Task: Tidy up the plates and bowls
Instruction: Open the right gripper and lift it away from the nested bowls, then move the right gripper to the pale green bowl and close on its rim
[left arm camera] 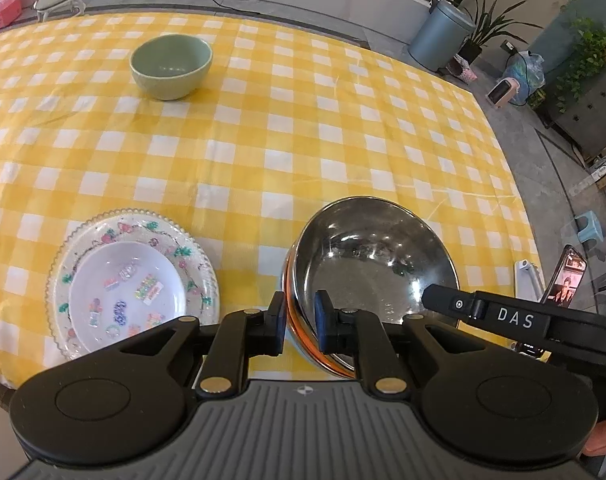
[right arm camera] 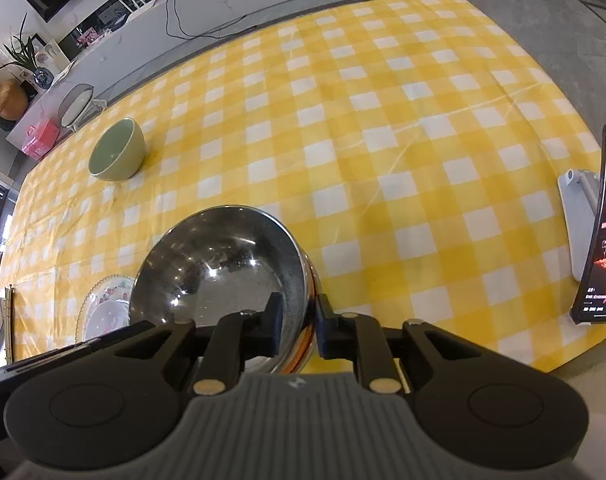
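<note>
Yellow-and-white checked cloth (left arm camera: 303, 128) covers the desk, smooth with faint creases.

From the left wrist, the left gripper (left arm camera: 299, 320) has its jaws closed on the near-left rim of a round, polished steel bowl (left arm camera: 367, 264) with an orange band outside; one pad sits outside the wall, the other inside. The bowl holds nothing, and the black finger of the other gripper reaches its rim at 3 o'clock. At 9 o'clock of the bowl lies a clear, bead-edged glass plate (left arm camera: 83, 248) with floral print, carrying a smaller white plate (left arm camera: 123, 292) with colourful decals. A glossy, deep green ceramic bowl (left arm camera: 171, 66) stands well apart at 11 o'clock, empty.

From the right wrist, the right gripper (right arm camera: 299, 328) clamps the steel bowl's (right arm camera: 223, 264) near-right rim, wall between the pads. The glass plate (right arm camera: 111, 292) peeks out at the bowl's 8 o'clock; the green bowl (right arm camera: 117, 156) sits at 10 o'clock. A phone (right arm camera: 599, 232) on a white stand (right arm camera: 579, 200) is at 3 o'clock.
</note>
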`<move>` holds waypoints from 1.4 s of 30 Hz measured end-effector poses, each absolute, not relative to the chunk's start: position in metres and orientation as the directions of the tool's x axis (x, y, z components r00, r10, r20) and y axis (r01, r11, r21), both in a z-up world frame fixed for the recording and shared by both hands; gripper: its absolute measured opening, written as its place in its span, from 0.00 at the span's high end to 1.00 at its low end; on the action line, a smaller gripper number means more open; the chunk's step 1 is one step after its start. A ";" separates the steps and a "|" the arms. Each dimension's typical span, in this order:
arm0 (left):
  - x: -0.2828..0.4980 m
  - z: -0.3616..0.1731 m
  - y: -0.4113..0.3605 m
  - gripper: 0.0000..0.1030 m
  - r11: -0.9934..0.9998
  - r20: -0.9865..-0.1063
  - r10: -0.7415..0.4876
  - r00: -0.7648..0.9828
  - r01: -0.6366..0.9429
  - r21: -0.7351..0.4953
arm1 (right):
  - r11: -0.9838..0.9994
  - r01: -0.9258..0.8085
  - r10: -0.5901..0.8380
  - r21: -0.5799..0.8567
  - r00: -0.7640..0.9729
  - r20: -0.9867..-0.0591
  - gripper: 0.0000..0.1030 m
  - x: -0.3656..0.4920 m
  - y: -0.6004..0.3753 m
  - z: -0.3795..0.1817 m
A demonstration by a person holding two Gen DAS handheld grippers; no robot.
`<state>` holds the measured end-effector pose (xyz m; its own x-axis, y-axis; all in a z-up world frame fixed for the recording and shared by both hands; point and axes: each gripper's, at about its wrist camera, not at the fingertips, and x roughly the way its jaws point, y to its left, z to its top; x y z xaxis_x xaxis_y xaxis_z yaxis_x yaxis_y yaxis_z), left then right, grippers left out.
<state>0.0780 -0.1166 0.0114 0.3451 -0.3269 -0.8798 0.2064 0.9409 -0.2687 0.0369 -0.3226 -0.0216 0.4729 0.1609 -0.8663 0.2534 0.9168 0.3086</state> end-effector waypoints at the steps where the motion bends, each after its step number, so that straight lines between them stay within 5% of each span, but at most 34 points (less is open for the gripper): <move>1: 0.078 0.012 -0.116 0.85 0.940 -0.879 -0.329 0.345 0.208 -0.270 | 0.919 0.249 0.156 0.304 0.480 -0.863 0.76 0.036 -0.322 -0.020; 2: 0.078 0.013 -0.115 0.85 0.939 -0.878 -0.331 0.346 0.209 -0.272 | 0.923 0.244 0.147 0.297 0.488 -0.860 0.70 0.036 -0.320 -0.018; 12: 0.086 0.032 -0.097 0.60 0.927 -0.838 -0.362 0.408 0.255 -0.276 | 0.932 0.187 0.158 0.311 0.561 -0.813 0.59 0.044 -0.308 0.001; 18: 0.104 0.040 -0.073 0.54 0.941 -0.827 -0.329 0.456 0.230 -0.248 | 0.944 0.196 0.102 0.265 0.591 -0.800 0.53 0.063 -0.295 0.008; 42: 0.215 0.029 0.005 0.45 0.950 -0.715 -0.307 0.628 0.164 -0.264 | 0.930 0.125 0.206 0.346 0.603 -0.771 0.51 0.204 -0.216 -0.019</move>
<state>0.2155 0.0049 0.0286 0.6281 -0.3070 -0.7151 0.1637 0.9505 -0.2642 0.2040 -0.2159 -0.0193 0.6033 0.2057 -0.7705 0.1249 0.9299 0.3460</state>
